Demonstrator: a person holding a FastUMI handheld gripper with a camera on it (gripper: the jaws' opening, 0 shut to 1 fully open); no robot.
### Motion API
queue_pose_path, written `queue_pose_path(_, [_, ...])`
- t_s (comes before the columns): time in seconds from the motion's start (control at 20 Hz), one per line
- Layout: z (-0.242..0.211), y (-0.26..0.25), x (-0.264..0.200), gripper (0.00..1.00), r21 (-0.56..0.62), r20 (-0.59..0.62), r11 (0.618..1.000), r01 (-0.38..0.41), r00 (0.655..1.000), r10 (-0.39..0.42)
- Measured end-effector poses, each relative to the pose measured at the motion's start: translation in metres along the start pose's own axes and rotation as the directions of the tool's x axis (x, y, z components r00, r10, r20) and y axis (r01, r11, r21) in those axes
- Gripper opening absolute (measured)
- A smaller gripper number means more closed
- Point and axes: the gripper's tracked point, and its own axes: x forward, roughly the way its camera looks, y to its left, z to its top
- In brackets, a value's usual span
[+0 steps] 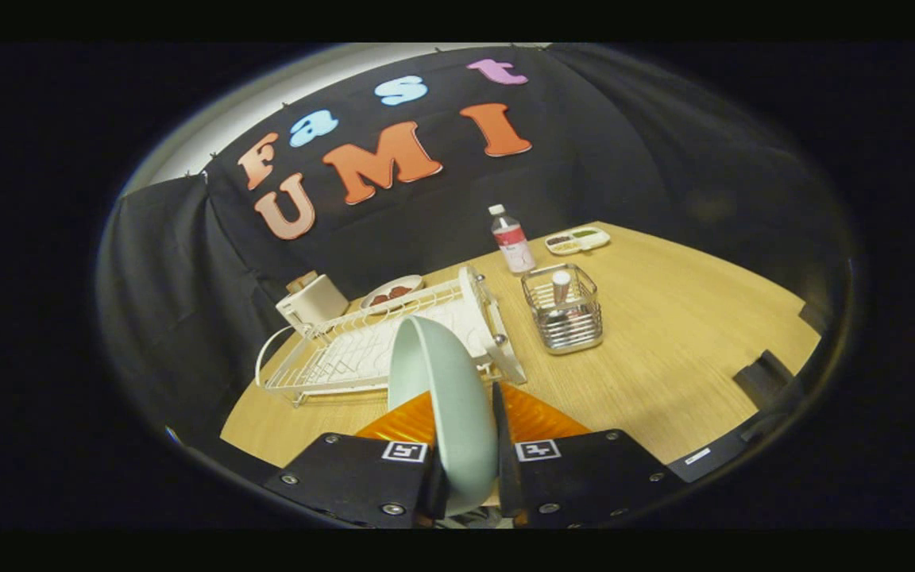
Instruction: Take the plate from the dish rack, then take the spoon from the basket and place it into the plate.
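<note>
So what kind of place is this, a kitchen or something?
More likely a staged booth than a real kitchen: black cloth wall hangs behind a wooden table laid with a white dish rack and wire basket. The tongs are shut on a pale green plate.

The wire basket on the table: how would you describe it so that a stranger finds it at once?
On the light wooden table, look beside the white wire dish rack, on the side away from the white toaster. The small square metal wire basket stands there, beyond the tool shut on the pale green plate. It alone holds a white-handled spoon.
</note>
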Motion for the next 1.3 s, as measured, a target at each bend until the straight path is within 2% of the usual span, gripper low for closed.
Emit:
queue_pose_path(0.25, [-0.031,0.002,0.005,0.26,0.146,-0.053,0.989,-0.039,0.997,0.047])
queue_pose_path(0.45, [-0.048,-0.007,0.01,0.27,0.264,-0.076,0.964,-0.012,0.997,0.033])
queue_pose_path(0.55, [-0.057,-0.016,0.017,0.28,0.293,-0.104,0.956,0.03,0.995,0.001])
queue_pose_path(0.7, [-0.06,-0.024,0.019,0.33,0.275,-0.111,0.959,0.066,0.993,-0.036])
queue_pose_path(0.9, [-0.05,-0.053,0.015,0.42,0.168,-0.061,0.974,0.154,0.988,-0.145])
queue_pose_path(1.1, [-0.035,-0.071,0.01,0.56,0.114,-0.01,0.972,0.203,0.979,-0.203])
queue_pose_path(1.15, [-0.03,-0.077,0.006,0.63,0.099,0.006,0.971,0.216,0.976,-0.218])
queue_pose_path(1.3, [-0.011,-0.087,-0.004,0.75,0.081,0.064,0.969,0.232,0.969,-0.238])
